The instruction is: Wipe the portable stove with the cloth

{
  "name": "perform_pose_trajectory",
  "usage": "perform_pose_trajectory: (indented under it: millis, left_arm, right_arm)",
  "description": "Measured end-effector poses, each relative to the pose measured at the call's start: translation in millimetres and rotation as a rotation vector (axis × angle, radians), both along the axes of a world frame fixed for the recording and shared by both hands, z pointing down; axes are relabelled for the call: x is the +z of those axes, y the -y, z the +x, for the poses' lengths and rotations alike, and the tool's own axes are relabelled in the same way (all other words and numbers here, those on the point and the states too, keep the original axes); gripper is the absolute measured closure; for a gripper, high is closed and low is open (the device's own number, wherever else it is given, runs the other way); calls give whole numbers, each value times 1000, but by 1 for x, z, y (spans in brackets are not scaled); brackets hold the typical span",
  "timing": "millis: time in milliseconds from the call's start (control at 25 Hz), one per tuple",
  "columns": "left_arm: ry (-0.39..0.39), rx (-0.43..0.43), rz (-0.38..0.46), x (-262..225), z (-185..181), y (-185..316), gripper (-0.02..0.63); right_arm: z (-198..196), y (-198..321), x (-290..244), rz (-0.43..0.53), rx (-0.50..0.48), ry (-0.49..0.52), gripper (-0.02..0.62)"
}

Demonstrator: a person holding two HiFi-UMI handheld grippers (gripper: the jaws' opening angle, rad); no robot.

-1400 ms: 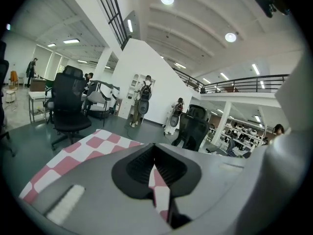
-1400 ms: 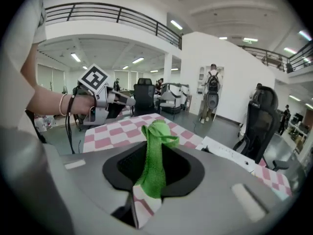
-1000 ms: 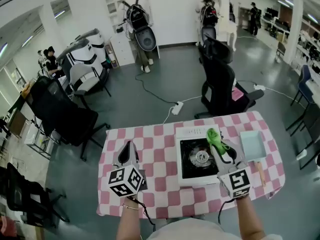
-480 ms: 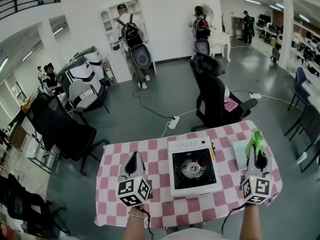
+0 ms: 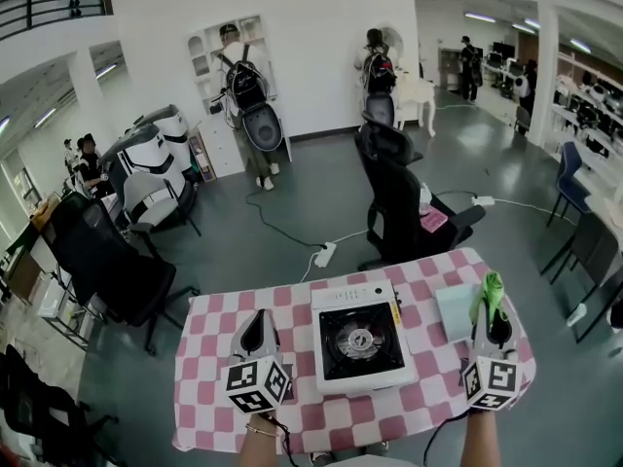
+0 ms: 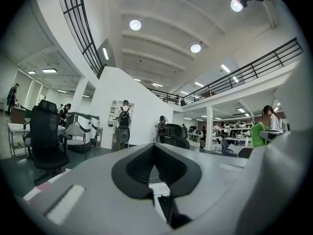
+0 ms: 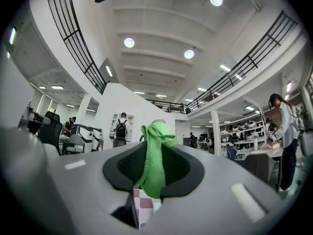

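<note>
Cloth went with our right hand: the crumpled green cloth (image 7: 155,148) sat pinched between the dark ribbed jaws of our right tool (image 7: 155,156), which were closed on it. Its loose upper end stood up above the jaw tips. Below the jaws that tool's own view showed only a patch of pink-and-white check.

From the head view, the right tool (image 5: 493,317) was over the right end of the bench (image 5: 209,377), which was draped in a pink-and-white checked cover. The green cloth (image 5: 489,292) poked out beyond the tool's tip. Just beside it, on the stove side, lay a pale, shallow square tray (image 5: 450,309).

We saw the white portable stove (image 5: 360,340), with its black top and round burner, sitting in the middle of the bench. The cloth was well apart from it and touched no part of it.

Our left tool (image 5: 256,319) was over the left half of the bench, left of the stove and clear of it. In its own view the left tool (image 6: 154,150) had its jaws drawn together, the pads meeting at the tips, with nothing between them.

A black office chair (image 5: 399,197) stood on the grey floor behind the bench.
</note>
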State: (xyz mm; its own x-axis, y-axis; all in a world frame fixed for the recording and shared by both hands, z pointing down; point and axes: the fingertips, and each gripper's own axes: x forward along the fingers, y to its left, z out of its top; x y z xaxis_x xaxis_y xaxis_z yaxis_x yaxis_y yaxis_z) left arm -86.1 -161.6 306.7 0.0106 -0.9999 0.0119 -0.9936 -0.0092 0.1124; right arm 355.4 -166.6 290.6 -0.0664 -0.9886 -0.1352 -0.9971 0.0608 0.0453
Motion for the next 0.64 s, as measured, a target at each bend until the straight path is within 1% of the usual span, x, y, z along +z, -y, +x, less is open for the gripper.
perform_pose_trajectory:
  millis: [280,640]
  left_arm:
    - [-3,26,1,2,10,2,606]
    - [-14,42,-9,3,8,4,606]
  right_arm:
    - [7,-7,-1,2,17,3,502]
    - [-2,-10,3,-9,13,1,502]
